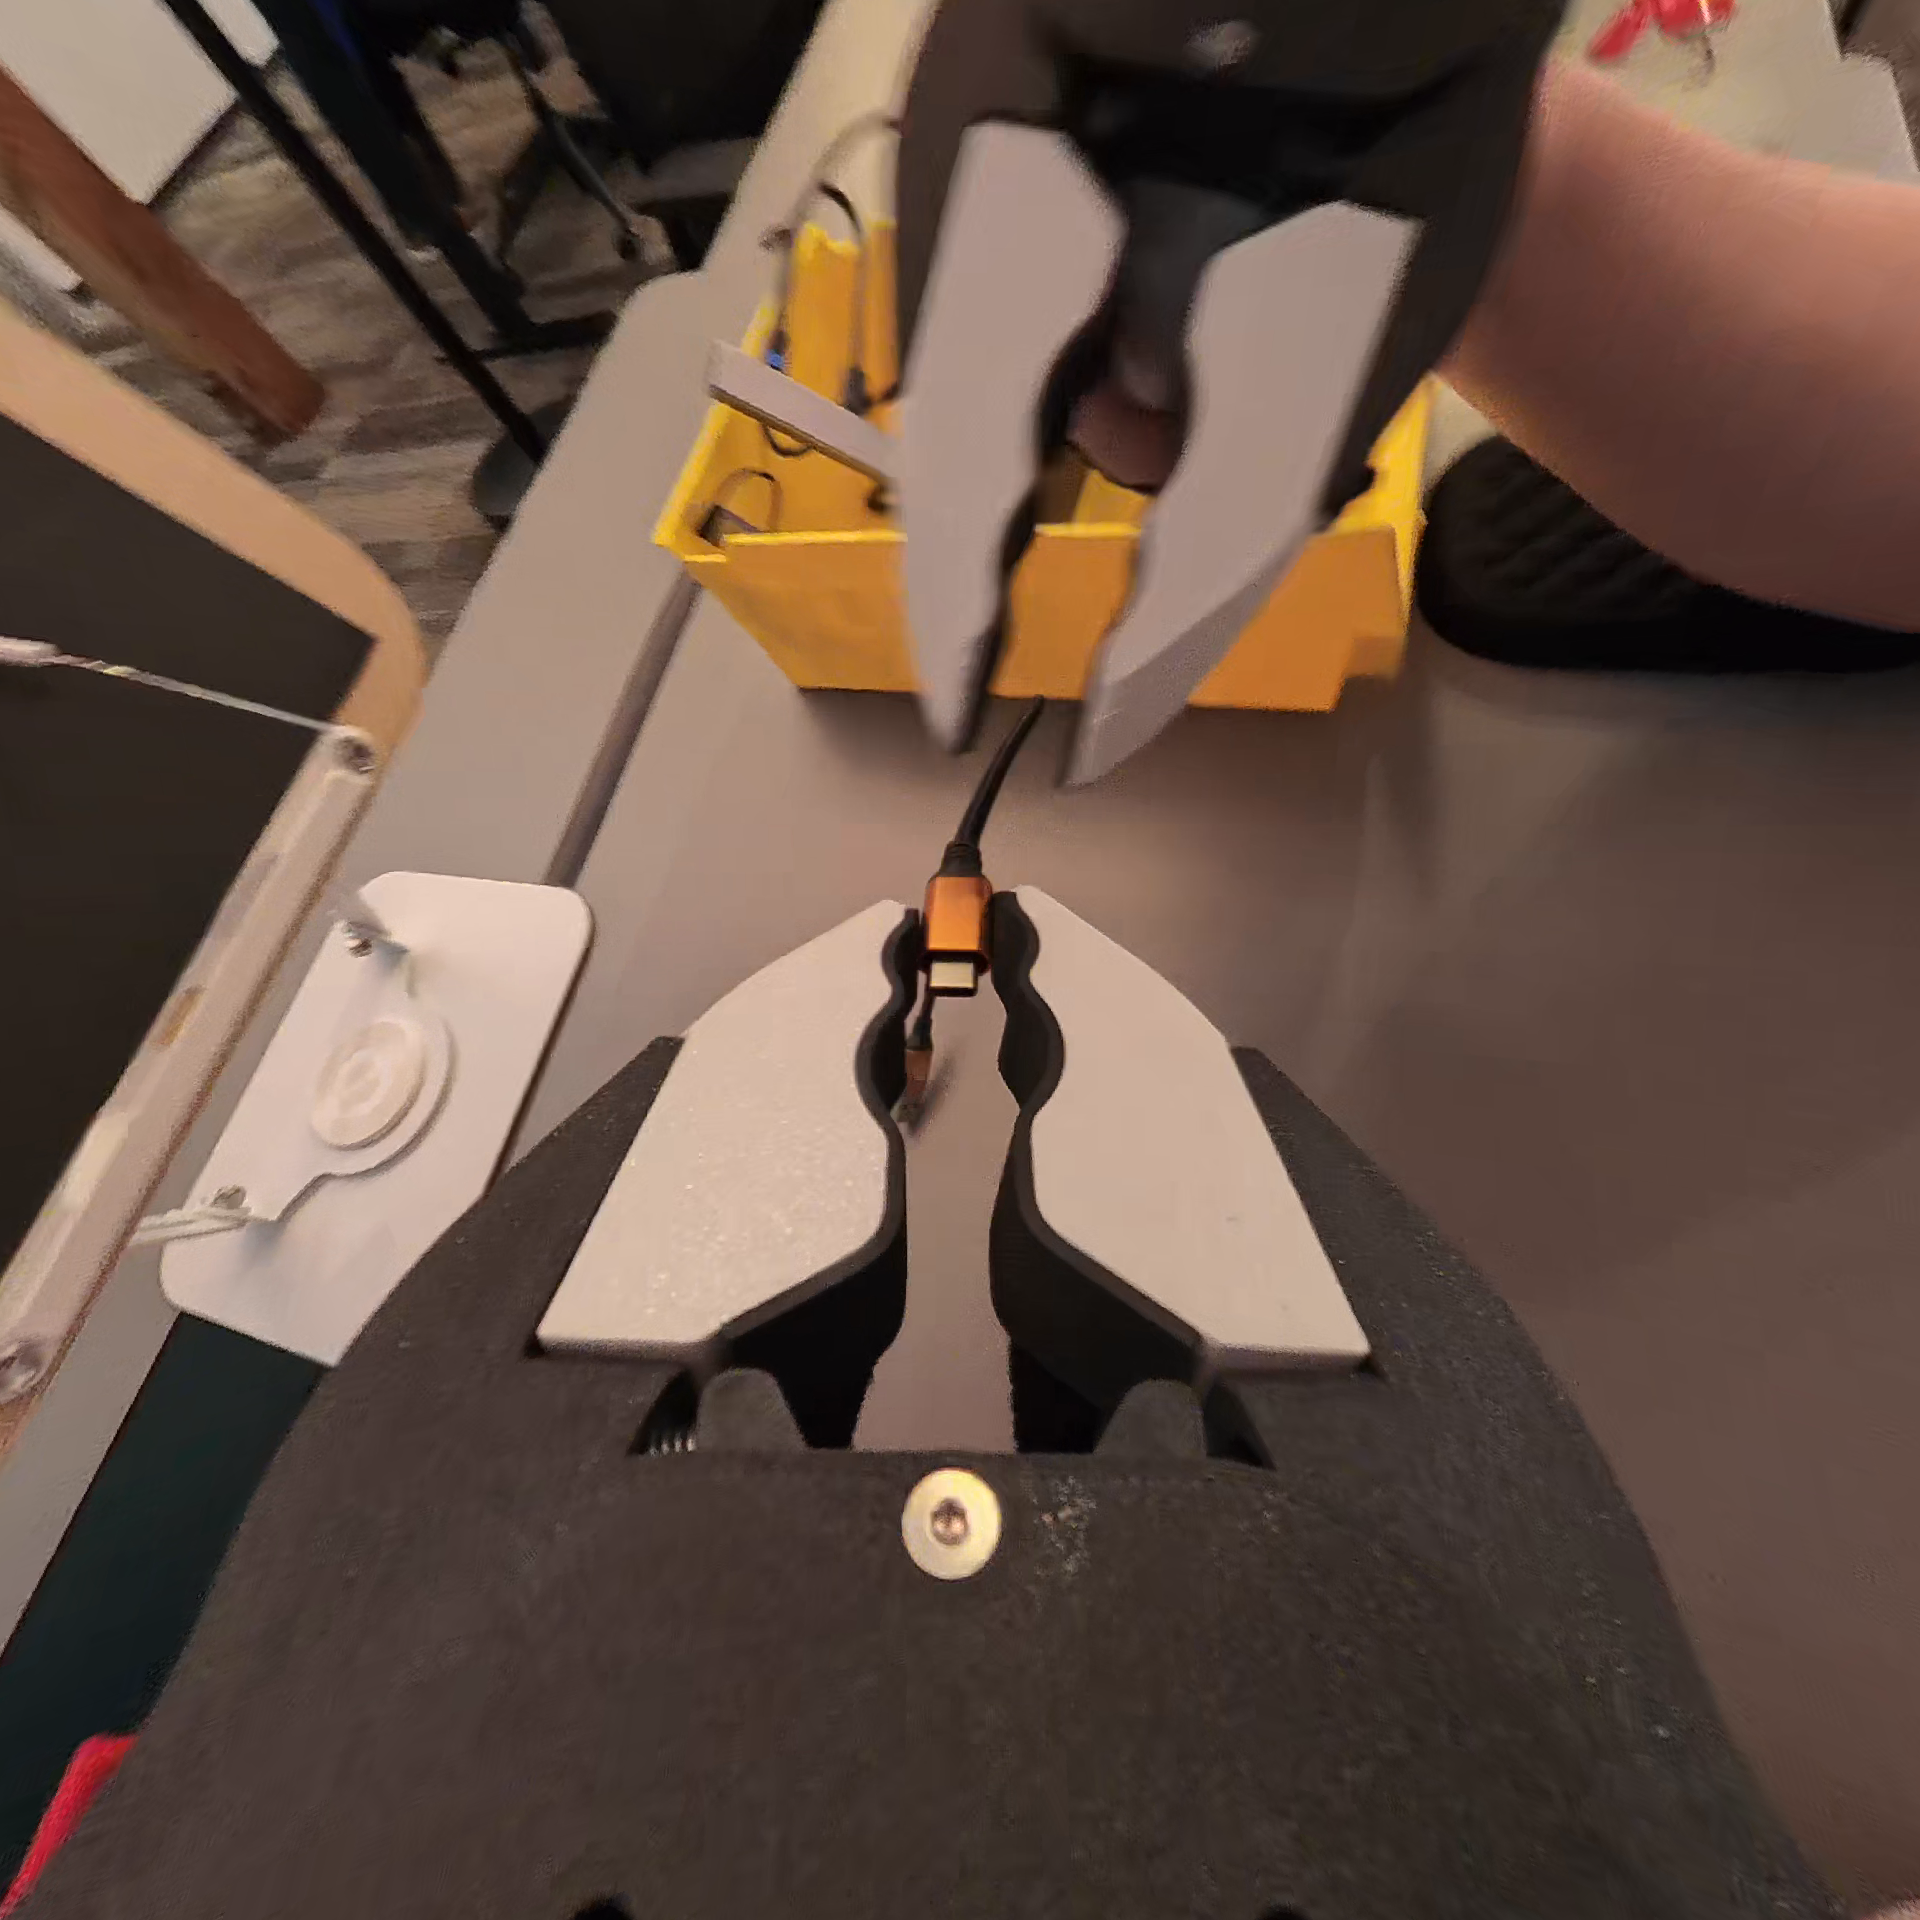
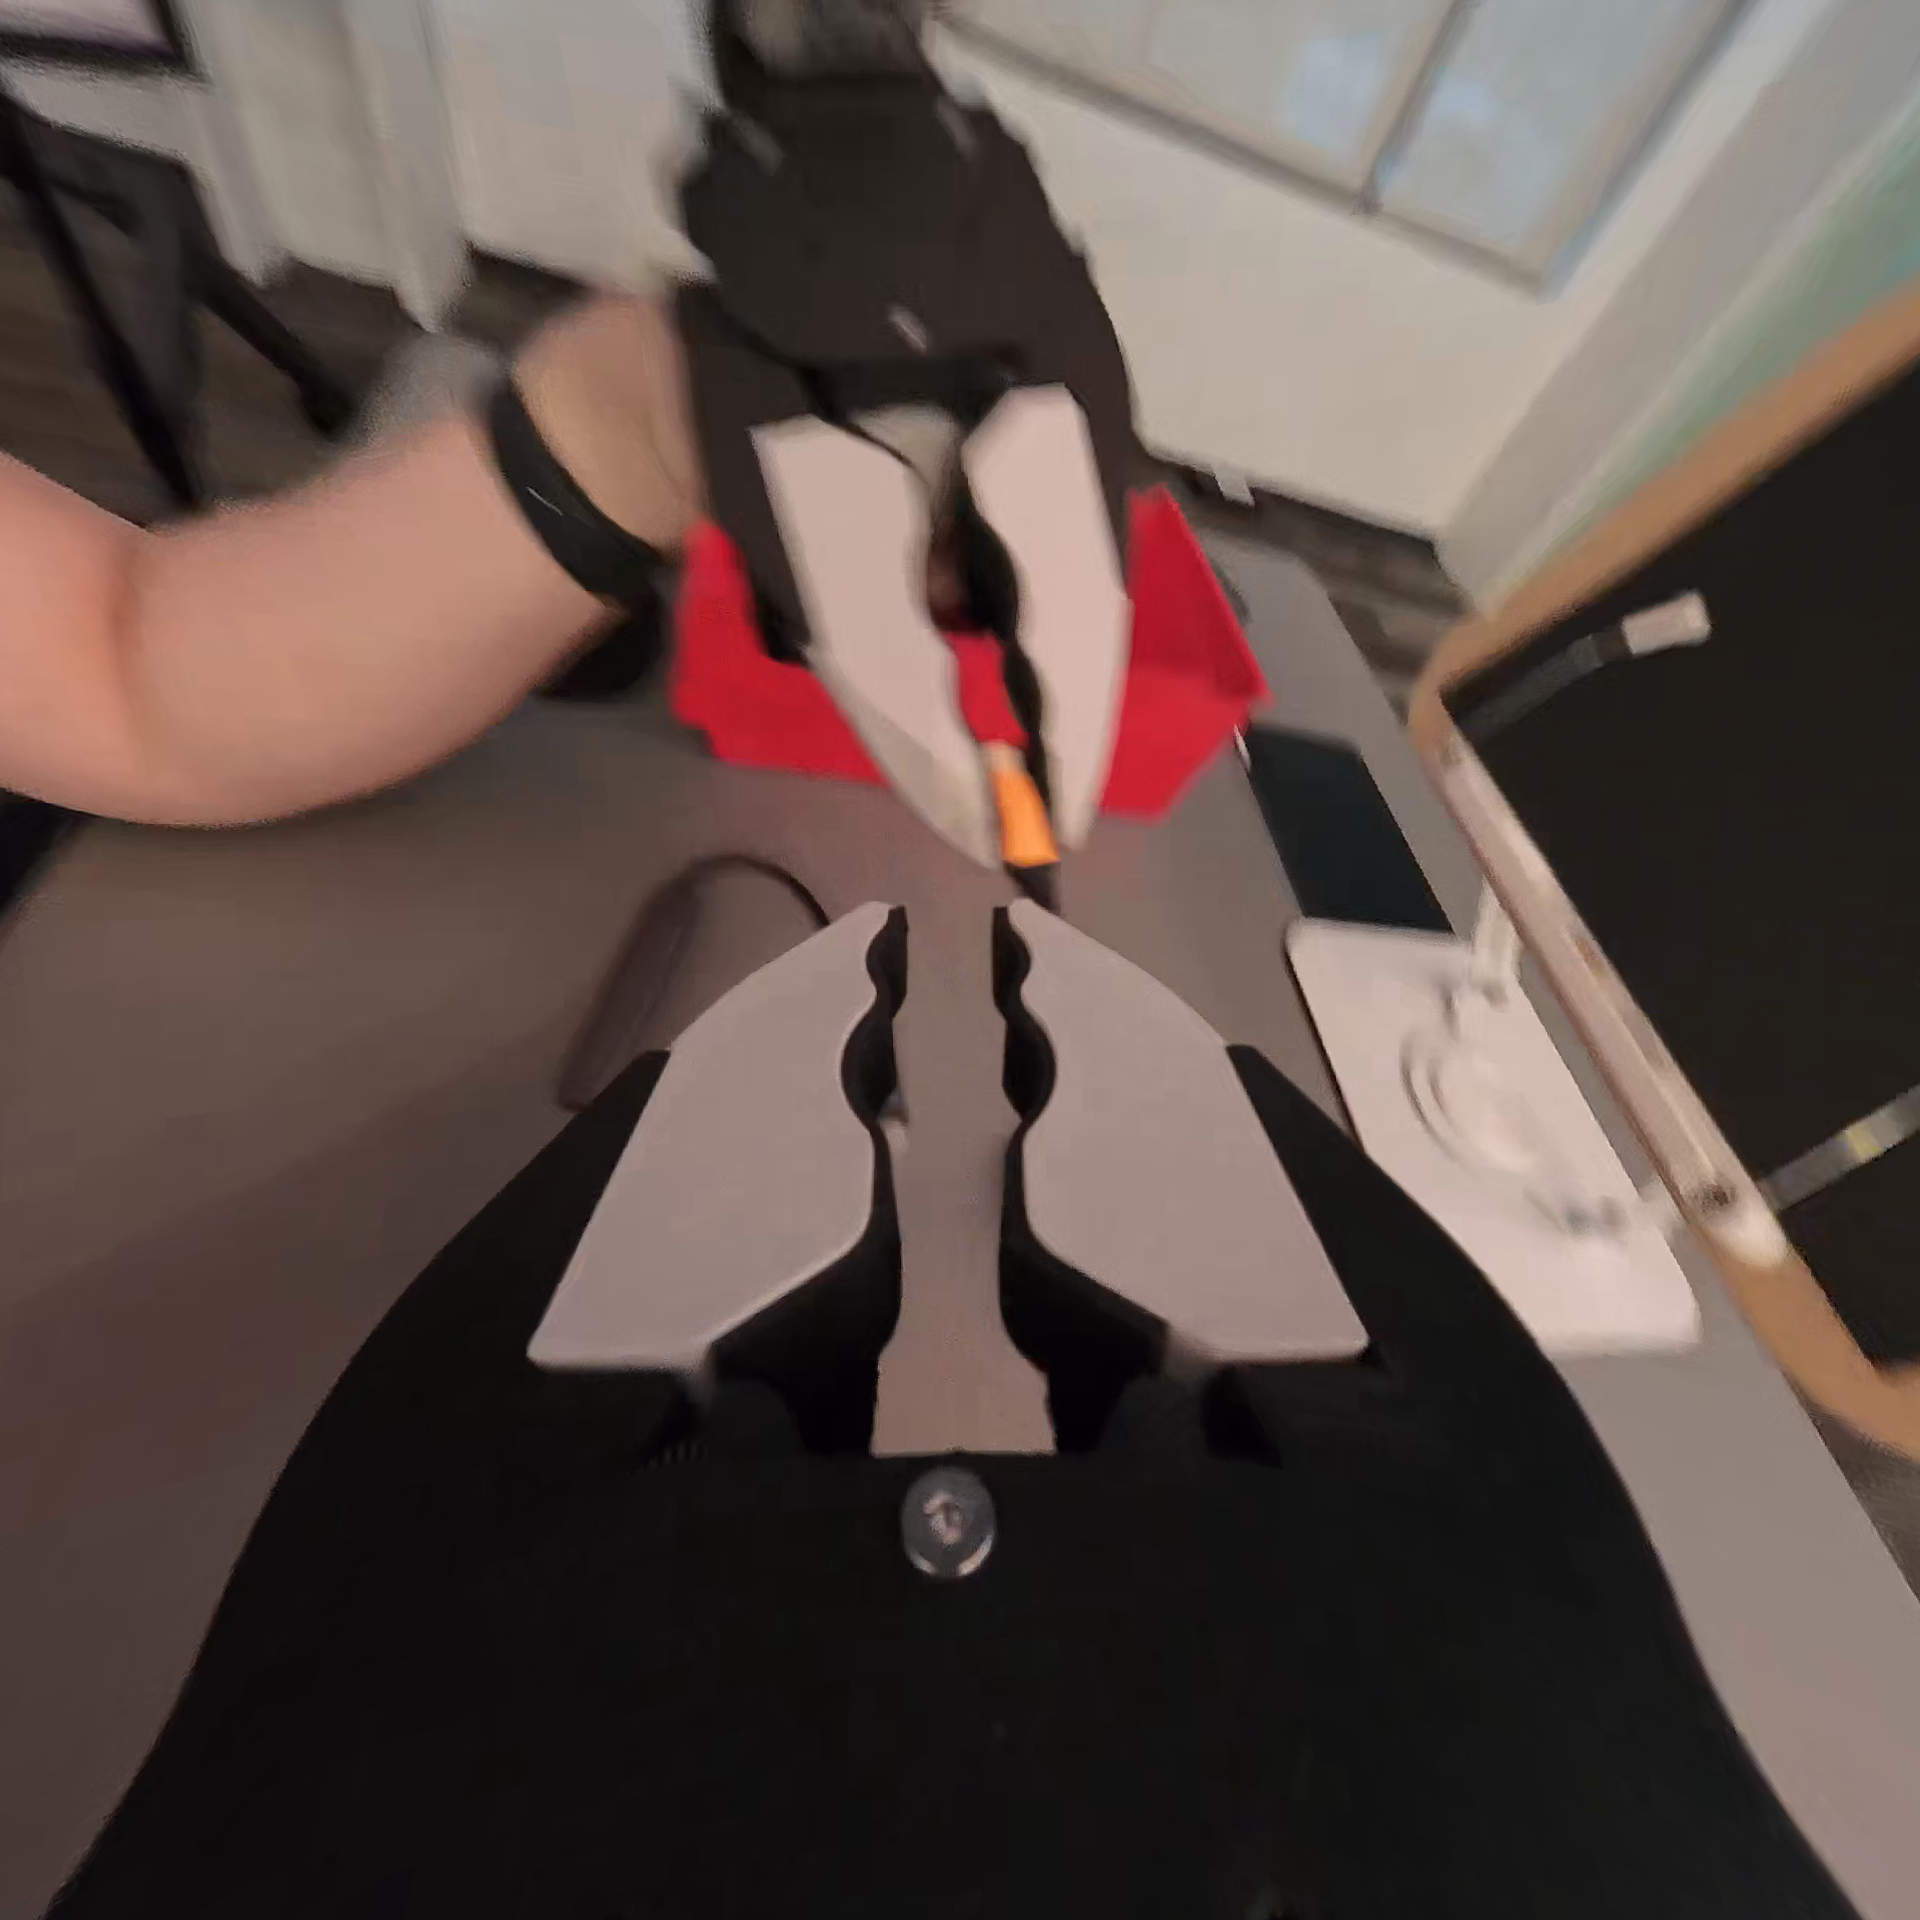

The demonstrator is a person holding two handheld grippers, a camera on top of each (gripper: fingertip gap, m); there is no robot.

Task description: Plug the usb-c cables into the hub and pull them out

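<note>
Orange-sleeved usb-c plug (image 1: 954,930) is pinched between the jaws of the left gripper (image 1: 961,914), metal tip turned back toward the camera, black cable (image 1: 1000,774) trailing away over the grey desk (image 1: 1455,987). One plug is held; a second small connector end (image 1: 916,1070) is glimpsed lower between the fingers, too small to tell more. Right gripper (image 1: 1013,748) is seen opposite with jaws spread, nothing between them, its tips just above the cable. In the right wrist view the same holds: right gripper (image 2: 948,914) parted over bare desk, left gripper (image 2: 1023,831) clamped on the orange plug (image 2: 1018,821). A dark, elongated, blurred item (image 2: 634,997) with a curved lead lies on the desk beside the right gripper, possibly the hub. Two bins counted: one yellow bin (image 1: 831,613) holding cables and a grey flat piece (image 1: 800,416), one red bin (image 2: 1184,665), contents not visible. One white plate (image 1: 395,1091) lies at the desk edge. No readable writing.
</note>
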